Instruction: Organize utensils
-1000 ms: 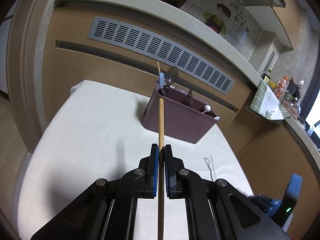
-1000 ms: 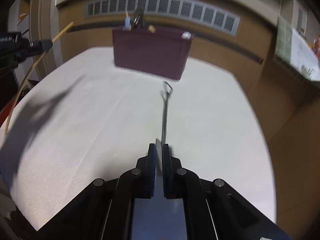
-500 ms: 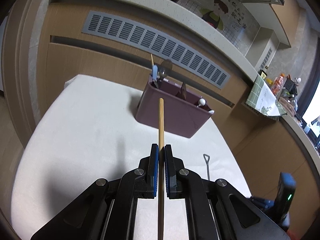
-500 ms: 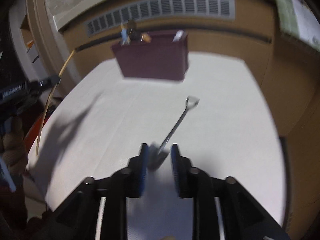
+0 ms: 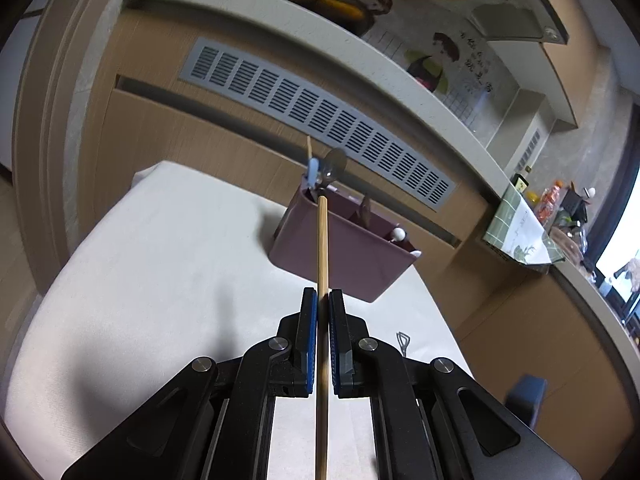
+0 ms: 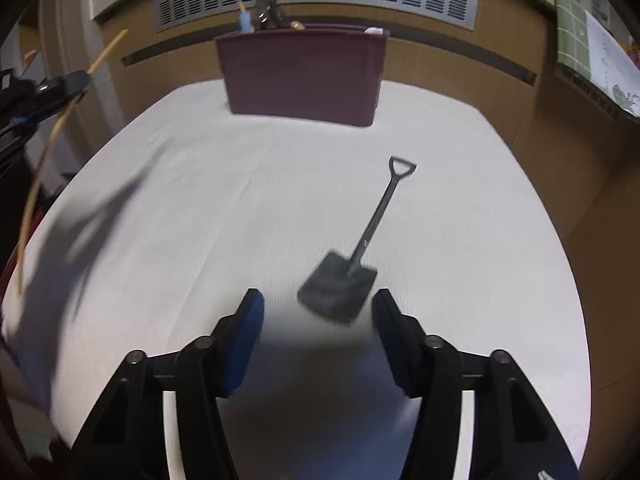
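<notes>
Right now the left gripper (image 5: 323, 300) is clamped on a wooden chopstick (image 5: 322, 256) that runs forward between its pads, tip pointing toward the maroon utensil holder (image 5: 344, 256) on the white tablecloth (image 5: 160, 264). Meanwhile the right gripper (image 6: 318, 306) gapes wide, holding nothing; the small black shovel-shaped spoon (image 6: 352, 264) lies flat on the cloth just ahead, between its spread fingers, handle angled toward the holder.

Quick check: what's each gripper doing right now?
Left gripper: closed on the chopstick.
Right gripper: open, holding nothing; the shovel spoon lies on the cloth.
</notes>
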